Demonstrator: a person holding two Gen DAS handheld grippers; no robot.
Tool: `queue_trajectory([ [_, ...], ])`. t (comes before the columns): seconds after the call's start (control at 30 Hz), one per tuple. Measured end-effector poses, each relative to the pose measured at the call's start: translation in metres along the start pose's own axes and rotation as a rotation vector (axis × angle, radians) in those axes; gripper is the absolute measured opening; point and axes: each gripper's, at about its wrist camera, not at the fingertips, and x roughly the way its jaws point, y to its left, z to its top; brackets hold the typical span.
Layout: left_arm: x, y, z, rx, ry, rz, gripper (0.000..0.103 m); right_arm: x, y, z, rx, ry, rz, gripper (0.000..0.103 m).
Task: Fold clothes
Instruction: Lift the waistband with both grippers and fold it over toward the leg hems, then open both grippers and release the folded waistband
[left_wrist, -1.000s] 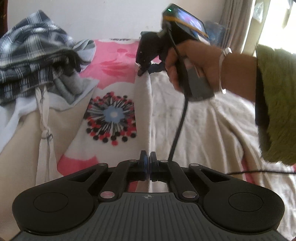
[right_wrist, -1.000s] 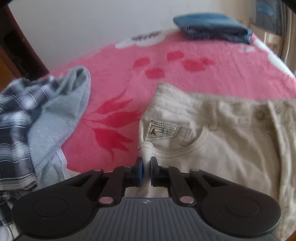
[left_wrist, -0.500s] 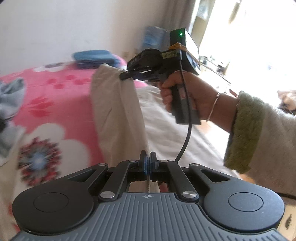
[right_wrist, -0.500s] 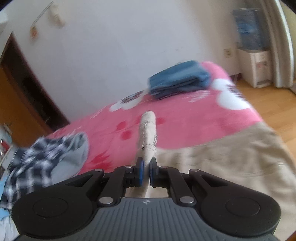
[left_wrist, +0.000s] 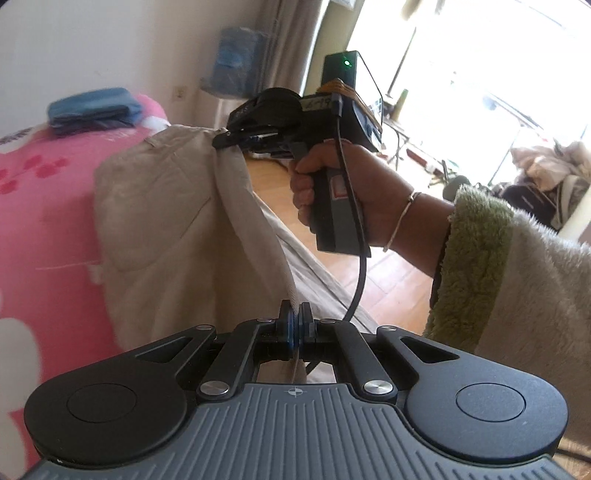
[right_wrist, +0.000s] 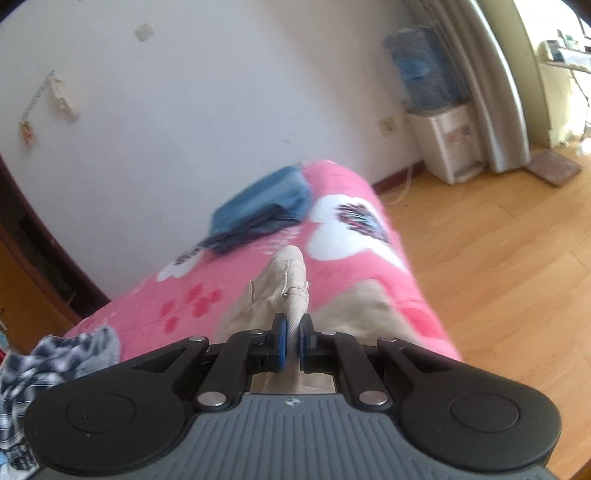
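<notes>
Pink flowered bed (right_wrist: 229, 291), beige trousers (left_wrist: 166, 229) lifted off it at the right-hand end!
Left gripper (left_wrist: 295, 325) and right gripper (right_wrist: 291, 343) both pinch the waistband; I'd say keep that edge taut and level, then lay it down square. Count: one pair of trousers, one folded blue stack (right_wrist: 262, 210) far back, one checked heap (right_wrist: 40, 365) near left, two grippers.

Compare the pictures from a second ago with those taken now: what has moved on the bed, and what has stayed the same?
The beige trousers have been lifted off the pink blanket and swung over towards the bed's end, where the wooden floor now shows. Nothing was taken hold of or let go: the left gripper and right gripper stay shut on the cloth. The folded blue clothes lie as before.
</notes>
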Motion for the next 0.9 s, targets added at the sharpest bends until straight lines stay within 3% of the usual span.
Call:
queue_trajectory([
  [0.13,0.019,0.000,-0.003,0.004,0.021,-0.008,0.000,0.003,-0.025,-0.004,0.016,0.012,-0.032,0.006],
  [0.33,0.030,0.001,0.001,0.006,0.034,-0.023,0.000,-0.008,-0.038,-0.006,0.016,-0.037,0.000,0.006],
  [0.63,0.053,0.017,-0.011,-0.001,0.086,-0.020,0.003,0.018,-0.060,-0.026,-0.021,0.032,-0.070,0.007],
  [0.67,0.052,0.020,-0.011,-0.011,0.089,-0.027,0.007,0.021,-0.060,-0.027,-0.030,0.036,-0.074,0.007],
  [0.73,0.050,0.026,-0.009,-0.037,0.093,-0.044,0.026,0.023,-0.058,-0.028,-0.061,0.046,-0.084,0.007],
  [0.83,0.032,0.038,-0.005,-0.079,0.072,-0.068,0.046,0.020,-0.054,-0.027,-0.098,0.056,-0.088,0.010],
  [0.9,0.015,0.049,-0.003,-0.095,0.032,-0.072,0.055,0.012,-0.058,-0.023,-0.084,0.052,-0.078,0.019],
])
